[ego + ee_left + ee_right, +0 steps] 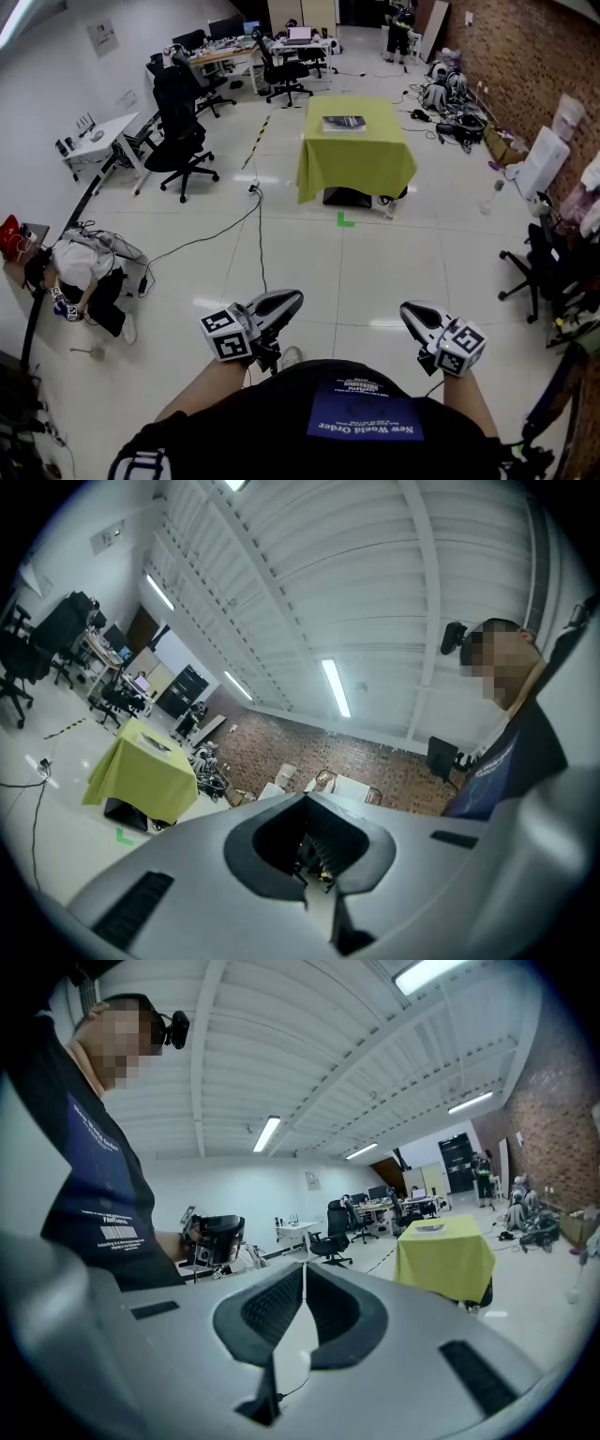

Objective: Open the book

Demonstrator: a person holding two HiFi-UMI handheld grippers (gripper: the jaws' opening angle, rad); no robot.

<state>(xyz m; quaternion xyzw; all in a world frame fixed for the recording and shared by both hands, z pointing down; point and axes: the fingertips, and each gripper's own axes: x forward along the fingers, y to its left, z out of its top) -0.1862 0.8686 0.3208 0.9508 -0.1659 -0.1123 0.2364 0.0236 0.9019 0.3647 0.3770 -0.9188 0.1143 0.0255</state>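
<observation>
The book (344,123) lies closed on a table under a yellow-green cloth (356,159), far ahead across the tiled floor. Both grippers are held close to the person's body, well short of the table. My left gripper (294,299) is shut with nothing in it; in its own view its jaws (305,797) meet, and the table (141,771) with the book (155,743) shows small at the left. My right gripper (407,310) is also shut and empty, its jaws (304,1266) pressed together. The table (445,1262) and the book (431,1228) sit at the right of that view.
Black office chairs (183,141) and desks (98,141) stand at the left and far back. A person (84,272) crouches on the floor at the left. Cables (258,234) run across the tiles, with a green tape mark (345,220) before the table. Bags and boxes (450,103) line the brick wall at the right.
</observation>
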